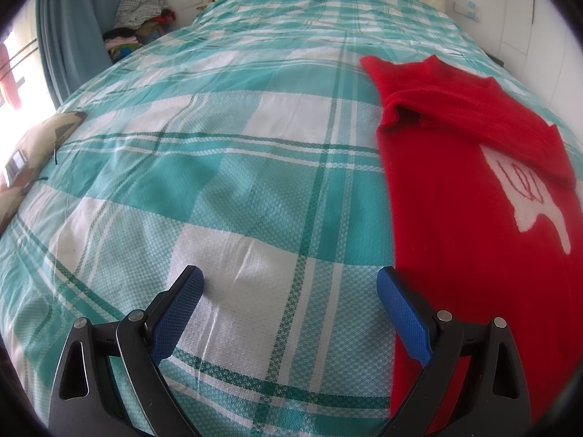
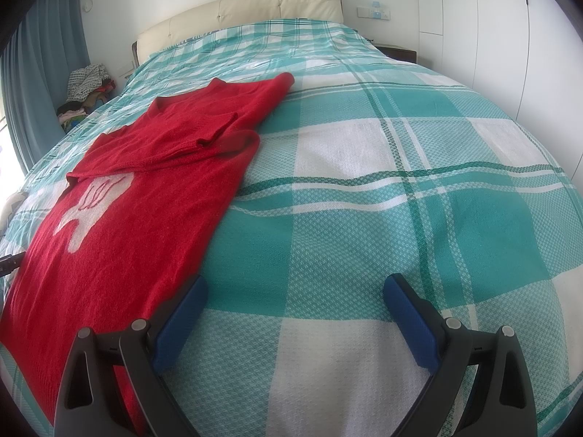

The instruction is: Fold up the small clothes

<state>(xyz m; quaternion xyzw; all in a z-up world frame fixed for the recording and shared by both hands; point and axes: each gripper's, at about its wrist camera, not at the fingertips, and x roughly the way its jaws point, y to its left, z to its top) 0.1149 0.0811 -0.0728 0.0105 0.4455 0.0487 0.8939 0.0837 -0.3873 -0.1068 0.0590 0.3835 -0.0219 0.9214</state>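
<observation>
Left gripper [image 1: 289, 284] is spread wide over the plaid bedspread [image 1: 226, 167], nothing in it; its right blue pad [image 1: 402, 318] sits at the edge of the red sweater [image 1: 473, 225]. Right gripper [image 2: 295, 293] is spread too, its left finger at the sweater's [image 2: 120, 225] other edge. Fuzzy knit, both sleeves folded across the chest, white motif on front. Bedspread's a teal-and-white waffle weave.

Both wrist views look low along the bed [image 1: 226, 167] toward its headboard [image 2: 255, 7], sharing the sweater [image 2: 120, 215]
</observation>
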